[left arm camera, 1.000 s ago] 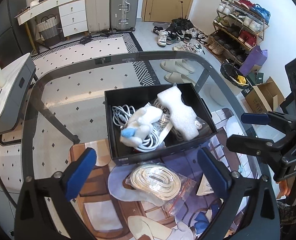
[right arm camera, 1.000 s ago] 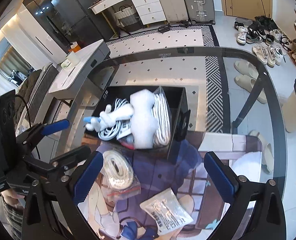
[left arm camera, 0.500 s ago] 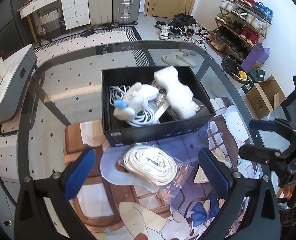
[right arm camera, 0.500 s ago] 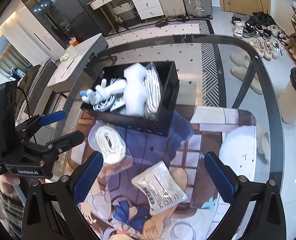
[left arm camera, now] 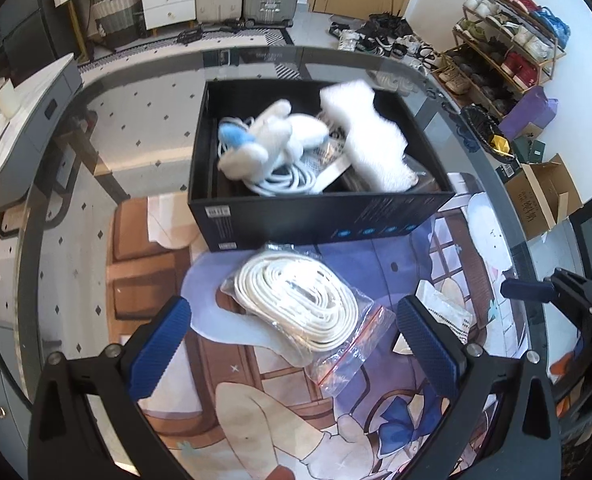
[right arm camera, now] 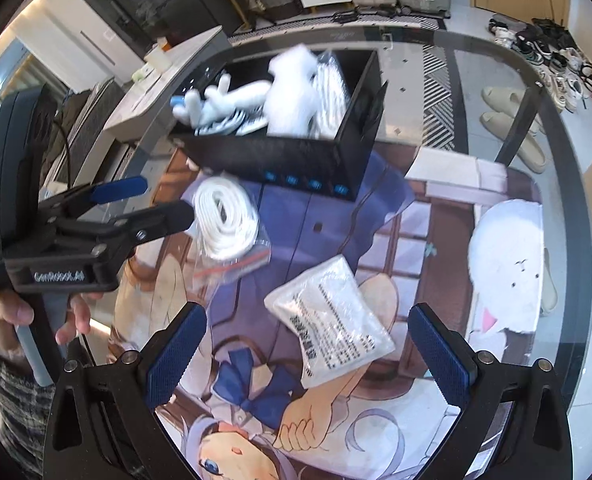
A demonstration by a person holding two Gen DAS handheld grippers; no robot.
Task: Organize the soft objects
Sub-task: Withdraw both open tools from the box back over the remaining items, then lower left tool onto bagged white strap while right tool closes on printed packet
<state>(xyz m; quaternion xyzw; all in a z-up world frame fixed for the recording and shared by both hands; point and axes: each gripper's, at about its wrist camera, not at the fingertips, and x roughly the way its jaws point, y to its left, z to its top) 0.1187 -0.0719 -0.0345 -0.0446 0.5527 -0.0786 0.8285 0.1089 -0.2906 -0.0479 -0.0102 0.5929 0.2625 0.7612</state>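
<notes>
White coiled strap in a clear bag (left arm camera: 299, 304) lies diagonally beneath the wide-open left hand-held gripper (left arm camera: 296, 344); only the right wrist view fully shows the flat printed pouch (right arm camera: 329, 320) under the wide-open right hand-held gripper (right arm camera: 307, 348).

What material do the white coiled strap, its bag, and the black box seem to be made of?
The white coiled strap looks like flat woven fabric webbing, matte, wound in even layers. Its bag is clear glossy plastic film: it wrinkles, shines, and has a red zip strip. The black box seems to be matte printed cardboard, with thin straight walls and small blue marks.
</notes>
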